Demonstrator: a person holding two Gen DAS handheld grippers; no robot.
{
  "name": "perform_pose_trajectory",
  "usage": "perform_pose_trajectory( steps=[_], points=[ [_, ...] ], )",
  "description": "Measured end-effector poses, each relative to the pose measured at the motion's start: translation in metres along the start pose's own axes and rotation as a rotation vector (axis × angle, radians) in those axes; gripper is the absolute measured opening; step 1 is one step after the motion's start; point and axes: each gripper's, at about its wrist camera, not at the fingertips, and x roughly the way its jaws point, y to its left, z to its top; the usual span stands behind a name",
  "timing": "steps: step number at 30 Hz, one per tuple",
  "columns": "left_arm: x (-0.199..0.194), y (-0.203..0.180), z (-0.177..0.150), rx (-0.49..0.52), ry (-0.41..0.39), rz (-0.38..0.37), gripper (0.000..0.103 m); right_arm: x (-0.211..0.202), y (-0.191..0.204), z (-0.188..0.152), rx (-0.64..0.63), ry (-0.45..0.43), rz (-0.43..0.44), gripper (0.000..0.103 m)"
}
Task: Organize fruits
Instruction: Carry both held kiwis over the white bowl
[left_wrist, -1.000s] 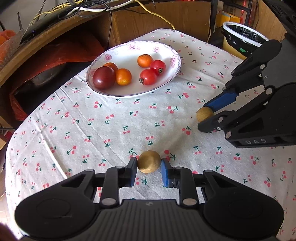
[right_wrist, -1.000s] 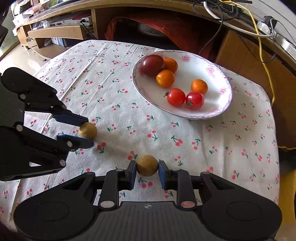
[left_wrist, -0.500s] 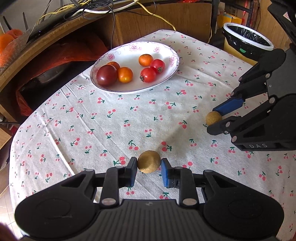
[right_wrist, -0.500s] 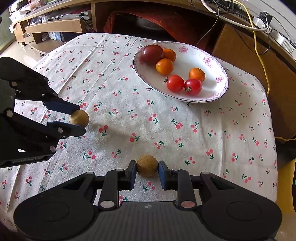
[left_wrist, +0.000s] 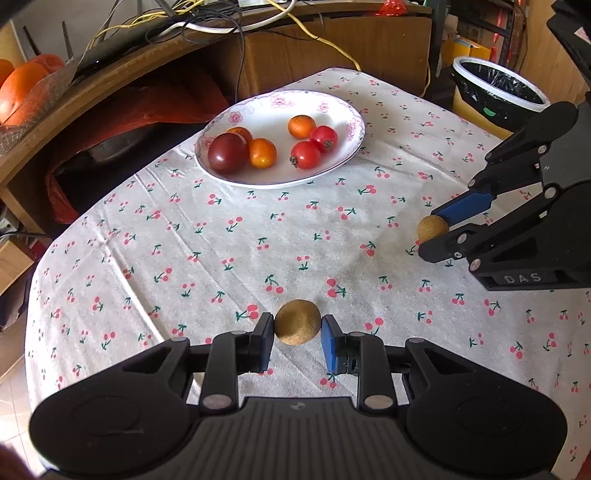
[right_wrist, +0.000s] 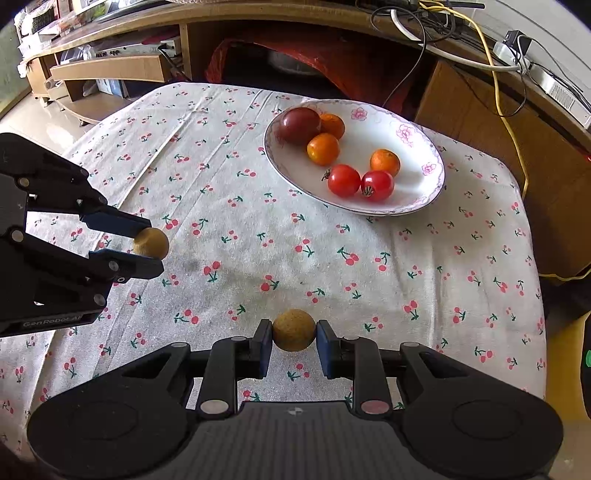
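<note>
Each gripper is shut on a small round tan fruit, held above the cherry-print tablecloth. In the left wrist view my left gripper (left_wrist: 297, 328) clamps its tan fruit (left_wrist: 297, 322), and my right gripper (left_wrist: 436, 230) shows at the right with the other tan fruit (left_wrist: 432, 228). In the right wrist view my right gripper (right_wrist: 294, 336) holds its fruit (right_wrist: 294, 329), and the left gripper (right_wrist: 149, 243) with its fruit (right_wrist: 151, 242) is at the left. A white floral plate (left_wrist: 343, 110) (right_wrist: 417, 147) at the table's far side holds several red, orange and dark tomatoes.
The tablecloth (left_wrist: 221, 240) covers a small table with its edges close on all sides. A wooden desk (left_wrist: 110, 74) with cables curves behind it. A lined waste bin (left_wrist: 498, 88) stands beyond the right edge. Orange fruit (left_wrist: 26, 88) sits far left.
Both grippers have drawn back and up from the plate with their fruits still clamped; the plate now looks smaller and farther away.
</note>
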Motion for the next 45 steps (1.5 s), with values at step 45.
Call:
perform_pose_trajectory(
  steps=[45],
  points=[
    [0.014,0.02,0.097,-0.036,-0.139,0.065,0.036,-0.002,-0.046,0.078,0.097,-0.155,-0.05,0.02]
  ],
)
